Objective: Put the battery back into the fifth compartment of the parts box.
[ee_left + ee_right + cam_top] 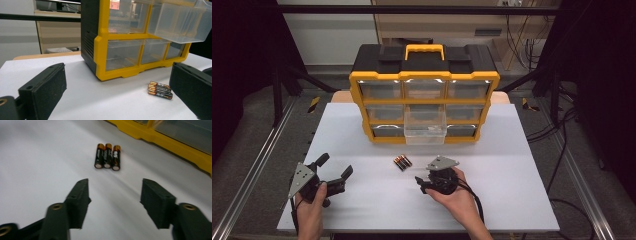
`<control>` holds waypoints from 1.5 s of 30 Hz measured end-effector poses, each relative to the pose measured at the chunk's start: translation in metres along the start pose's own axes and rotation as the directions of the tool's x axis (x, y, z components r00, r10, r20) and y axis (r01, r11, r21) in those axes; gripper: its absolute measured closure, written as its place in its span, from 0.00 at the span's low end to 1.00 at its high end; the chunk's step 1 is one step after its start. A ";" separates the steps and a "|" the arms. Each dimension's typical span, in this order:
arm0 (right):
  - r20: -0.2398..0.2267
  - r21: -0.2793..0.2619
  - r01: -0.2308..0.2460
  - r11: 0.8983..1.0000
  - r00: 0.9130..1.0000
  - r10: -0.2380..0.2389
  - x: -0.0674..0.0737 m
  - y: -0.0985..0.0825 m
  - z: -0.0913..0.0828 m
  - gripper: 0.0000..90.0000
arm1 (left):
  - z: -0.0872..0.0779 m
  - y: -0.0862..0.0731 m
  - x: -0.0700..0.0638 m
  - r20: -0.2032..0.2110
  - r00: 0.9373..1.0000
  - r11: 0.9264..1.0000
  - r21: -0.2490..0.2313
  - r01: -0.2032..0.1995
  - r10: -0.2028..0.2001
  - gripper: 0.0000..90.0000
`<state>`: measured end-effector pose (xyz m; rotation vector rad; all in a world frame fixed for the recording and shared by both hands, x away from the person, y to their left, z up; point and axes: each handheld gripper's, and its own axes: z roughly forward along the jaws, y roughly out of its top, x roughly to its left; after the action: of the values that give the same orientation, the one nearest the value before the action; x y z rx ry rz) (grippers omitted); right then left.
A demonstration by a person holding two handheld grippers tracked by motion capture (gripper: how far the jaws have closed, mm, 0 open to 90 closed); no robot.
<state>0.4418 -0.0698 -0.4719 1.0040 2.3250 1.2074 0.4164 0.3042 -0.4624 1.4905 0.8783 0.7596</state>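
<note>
Right gripper (pixel 113 192) half-open, empty — lined up on three AA batteries (pixel 107 156); left gripper (pixel 331 169) wide open, empty, parked near-left.

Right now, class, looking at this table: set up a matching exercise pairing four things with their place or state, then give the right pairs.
Things:
1. batteries
2. middle drawer
3. left gripper
4. carry handle

Place or state:
A. pulled out of the organizer
B. jaws wide apart, holding nothing
C. lying side by side on the white table
D. yellow, on top of the organizer

Pairs: 1-C, 2-A, 3-B, 4-D
</note>
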 end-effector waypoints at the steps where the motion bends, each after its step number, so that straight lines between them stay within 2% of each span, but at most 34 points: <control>1: -0.001 0.003 -0.004 1.000 1.000 0.004 0.004 0.004 0.007 0.51 | 0.001 0.000 0.000 0.002 1.000 1.000 0.001 0.001 -0.001 0.01; 6: 0.023 -0.005 -0.012 1.000 1.000 0.012 0.009 0.012 0.027 0.66 | 0.004 -0.001 -0.004 0.017 1.000 1.000 0.009 -0.008 0.008 0.01; 9: 0.045 -0.010 -0.015 1.000 0.999 0.015 0.010 0.016 0.038 0.72 | 0.004 -0.001 -0.005 0.025 1.000 1.000 0.014 -0.013 0.013 0.01; 12: 0.073 -0.021 0.003 1.000 0.997 -0.001 0.013 0.020 0.045 0.75 | 0.005 -0.001 -0.006 0.028 1.000 1.000 0.015 -0.011 0.010 0.02; 16: 0.095 -0.039 0.025 0.999 0.995 -0.021 0.017 0.022 0.049 0.77 | 0.006 -0.001 -0.007 0.032 0.999 1.000 0.017 -0.013 0.013 0.02; 18: 0.088 -0.046 0.026 0.999 0.996 -0.022 0.020 0.023 0.051 0.78 | 0.006 -0.001 -0.007 0.033 0.999 1.000 0.021 -0.017 0.016 0.02; 23: 0.100 -0.043 0.090 0.995 0.991 -0.086 0.031 0.026 0.058 0.79 | 0.007 -0.002 -0.008 0.036 0.999 1.000 0.022 -0.016 0.015 0.02; 26: 0.084 -0.026 0.102 0.994 0.991 -0.100 0.038 0.028 0.066 0.79 | 0.007 -0.002 -0.008 0.039 0.999 0.999 0.026 -0.019 0.018 0.02; 29: 0.088 -0.017 0.114 0.993 0.990 -0.112 0.040 0.030 0.070 0.79 | 0.007 -0.002 -0.009 0.041 0.999 0.999 0.027 -0.018 0.017 0.02; 36: 0.094 0.017 0.109 0.994 0.989 -0.110 0.040 0.030 0.080 0.81 | 0.008 -0.002 -0.009 0.044 0.999 0.999 0.030 -0.018 0.016 0.02; 45: 0.075 0.056 0.113 0.992 0.990 -0.117 0.041 0.029 0.088 0.82 | 0.008 -0.002 -0.010 0.048 0.999 0.999 0.033 -0.021 0.019 0.02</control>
<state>0.4762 0.0220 -0.4984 0.9035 2.3295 1.0508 0.4181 0.2911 -0.4652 1.5424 0.8448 0.7244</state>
